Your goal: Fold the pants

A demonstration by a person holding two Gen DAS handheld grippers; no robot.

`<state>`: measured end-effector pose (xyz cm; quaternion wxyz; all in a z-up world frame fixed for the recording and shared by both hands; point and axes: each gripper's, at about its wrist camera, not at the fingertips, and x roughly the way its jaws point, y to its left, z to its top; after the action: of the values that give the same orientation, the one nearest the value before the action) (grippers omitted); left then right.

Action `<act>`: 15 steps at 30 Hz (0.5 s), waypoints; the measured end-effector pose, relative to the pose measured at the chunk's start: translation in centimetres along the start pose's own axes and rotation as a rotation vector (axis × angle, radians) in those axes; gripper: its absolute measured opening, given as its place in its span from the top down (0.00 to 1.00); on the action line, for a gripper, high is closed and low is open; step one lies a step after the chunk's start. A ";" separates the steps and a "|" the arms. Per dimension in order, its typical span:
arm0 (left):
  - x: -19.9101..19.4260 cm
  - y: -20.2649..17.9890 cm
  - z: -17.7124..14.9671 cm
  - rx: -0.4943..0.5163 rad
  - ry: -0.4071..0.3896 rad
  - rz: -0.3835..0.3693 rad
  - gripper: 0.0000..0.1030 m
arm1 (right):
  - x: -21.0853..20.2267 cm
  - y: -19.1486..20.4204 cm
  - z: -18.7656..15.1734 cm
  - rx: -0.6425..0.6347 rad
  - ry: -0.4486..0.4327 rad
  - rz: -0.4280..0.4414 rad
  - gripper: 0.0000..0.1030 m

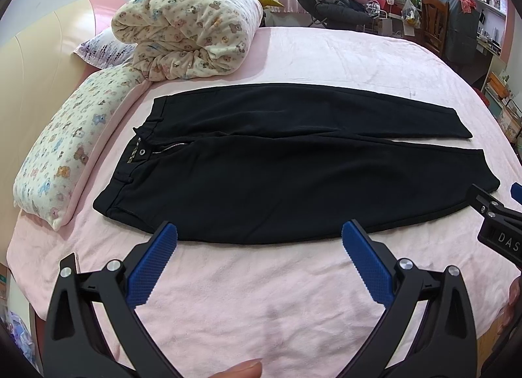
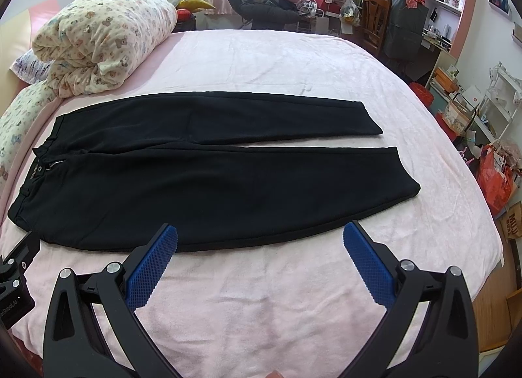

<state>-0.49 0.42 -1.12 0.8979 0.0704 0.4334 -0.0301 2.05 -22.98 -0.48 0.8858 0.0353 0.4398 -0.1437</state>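
bed (image 1: 293, 51): one, pink fleecy cover, carries everything; bare pink strip between the near edge and the garment.
pants (image 1: 261, 175): one pair, black, spread flat across the middle of the bed, waistband to the left, two legs running right; far leg and near leg lie side by side, touching for most of their length with a thin gap opening toward the cuffs; fly open at the left, zipper and one eyelet visible.
quilt (image 1: 189, 28): one rolled bundle, teddy-bear print, far left, just beyond the waistband corner, not on the pants.
pillow (image 1: 65, 149): one with matching bear print, left of the waistband, close but apart; a second, purple-patterned one peeks from under the quilt.
left gripper (image 1: 259, 241): jaws spread wide, nothing between them; blue pads hang over the near hem line toward the waist half, apparently above the cloth, contact hard to tell.
right gripper (image 2: 260, 241): jaws also wide apart and empty; poised over the near edge of the near leg, toward the cuff half.
step: judged as the very start, no fold made, both tools lined up along the near side before any grasp.
next move: likely calls for each tool to pinch the near edge, waist side and cuff side, then carry the near leg over the far leg; both pinches should catch the full cloth thickness and lift together, or the leg will sag and skew.
count: pants one, legs two, grippers two, pads four, quilt one, pillows two.
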 end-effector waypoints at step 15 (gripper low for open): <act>0.6 0.5 -0.1 0.001 0.010 0.004 0.02 | 0.2 0.6 -0.3 0.001 0.004 0.000 0.01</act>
<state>-0.14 0.91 -1.65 0.8957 0.0720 0.4379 -0.0282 2.11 -22.38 -0.86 0.8851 0.0360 0.4413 -0.1436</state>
